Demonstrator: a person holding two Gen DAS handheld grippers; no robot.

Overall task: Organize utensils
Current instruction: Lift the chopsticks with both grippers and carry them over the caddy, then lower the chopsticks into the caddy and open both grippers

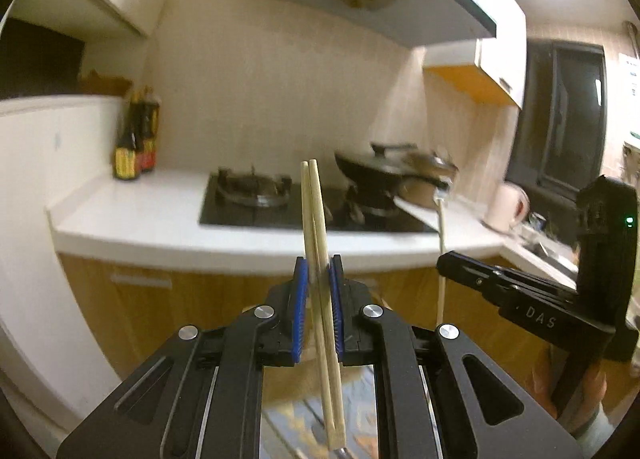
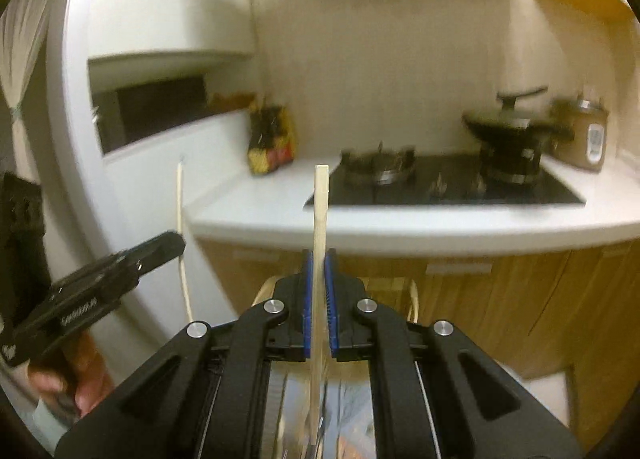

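The left gripper [image 1: 319, 265] is clamped on a pair of chopsticks [image 1: 316, 219] that stand upright between its blue pads [image 1: 301, 299], tips above the fingers. The right gripper [image 2: 319, 259] pinches its own chopsticks [image 2: 321, 211] the same way. Beyond both sets of fingers lie the white counter [image 1: 132, 215], then the stove [image 1: 256, 199] and a lidded wok [image 1: 384, 171].

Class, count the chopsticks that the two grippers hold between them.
3. Two chopsticks stand side by side, upright, in the left gripper. One chopstick stands upright in the right gripper. A second could hide behind that one.
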